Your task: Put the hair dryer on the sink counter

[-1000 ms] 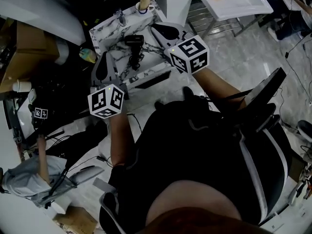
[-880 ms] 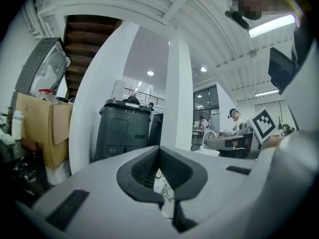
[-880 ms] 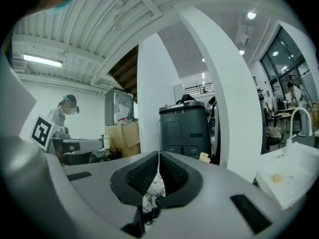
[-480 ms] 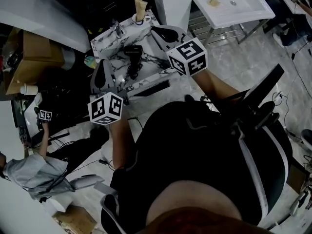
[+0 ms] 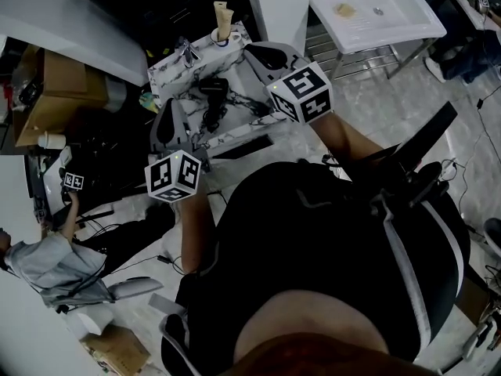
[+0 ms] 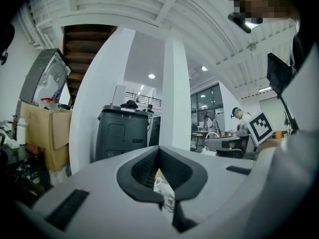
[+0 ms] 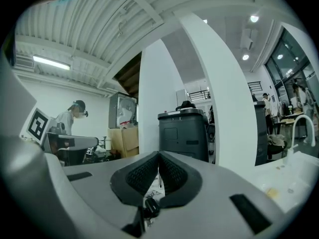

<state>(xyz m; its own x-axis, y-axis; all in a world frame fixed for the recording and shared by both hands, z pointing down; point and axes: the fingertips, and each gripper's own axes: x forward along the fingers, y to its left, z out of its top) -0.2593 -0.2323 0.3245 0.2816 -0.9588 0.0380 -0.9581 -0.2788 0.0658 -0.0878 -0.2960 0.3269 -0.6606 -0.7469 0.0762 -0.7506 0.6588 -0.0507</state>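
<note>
The black hair dryer [image 5: 212, 92] lay on the white, dark-veined marble sink counter [image 5: 244, 114], its body towards the far side and its handle and cord trailing nearer. A chrome faucet [image 5: 186, 51] stood at the counter's far left, and a white cup holding a pale tube [image 5: 222, 22] stood at its far edge.

The left gripper [image 5: 167, 110], grey with a marker cube, hung at the counter's near left corner, clear of the dryer. Its own view showed the left gripper's [image 6: 160, 154] jaws closed together with nothing between them, only a sliver of marble pattern visible through the gap below the tips. The right gripper [image 5: 252, 48] sat at the counter's right side, also apart from the dryer. Its view showed the right gripper [image 7: 158, 157] likewise shut tight and empty.

Farther right stood a white basin on a metal frame [image 5: 376, 10]. A brown cardboard box [image 5: 55, 92] lay to the left, and a person in grey [image 5: 47, 261] crouched at the near left. A dark grey bin [image 6: 122, 133] and a white pillar [image 6: 175, 93] stood beyond.
</note>
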